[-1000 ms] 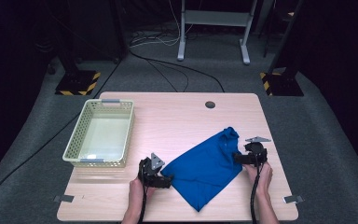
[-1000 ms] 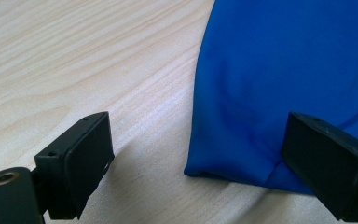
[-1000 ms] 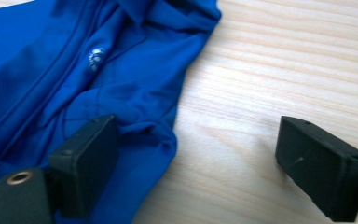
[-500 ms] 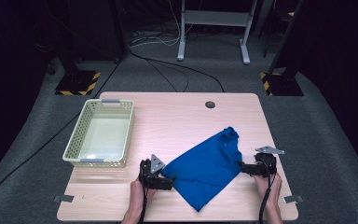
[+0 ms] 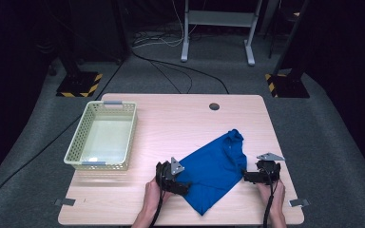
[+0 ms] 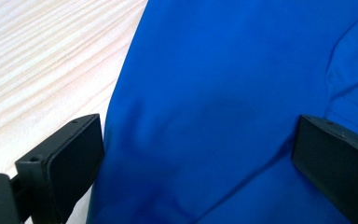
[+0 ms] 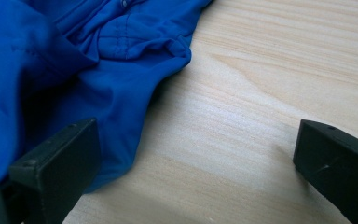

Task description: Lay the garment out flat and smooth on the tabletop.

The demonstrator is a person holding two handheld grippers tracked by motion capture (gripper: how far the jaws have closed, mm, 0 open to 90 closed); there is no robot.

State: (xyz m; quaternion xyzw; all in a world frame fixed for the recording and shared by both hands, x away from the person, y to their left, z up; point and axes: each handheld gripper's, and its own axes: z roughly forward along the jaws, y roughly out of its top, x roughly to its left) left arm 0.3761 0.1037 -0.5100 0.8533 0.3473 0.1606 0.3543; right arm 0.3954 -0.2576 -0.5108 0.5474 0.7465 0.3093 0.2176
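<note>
A blue shirt (image 5: 214, 168) lies folded and slanted on the near right part of the wooden table (image 5: 171, 118). My left gripper (image 5: 183, 186) rests at the shirt's left edge, pointing right. In the left gripper view, my left gripper (image 6: 196, 154) has jaws that have just been opening; they stand wide, with the blue cloth (image 6: 223, 93) lying loose between them. My right gripper (image 5: 247, 176) sits just off the shirt's right edge, pointing left. My right gripper (image 7: 196, 163) has also just been opening: one jaw is over the cloth's edge (image 7: 98, 84) and bare wood lies between the jaws.
A pale mesh basket (image 5: 74, 152) stands on the left of the table with nothing in it. A round cable hole (image 5: 214, 106) is near the far edge. Bare wood lies between the basket and the shirt.
My right gripper has drawn back off the shirt's right side toward the near edge. My left gripper has slid a little right onto the shirt's left edge. The shirt has stayed flat.
</note>
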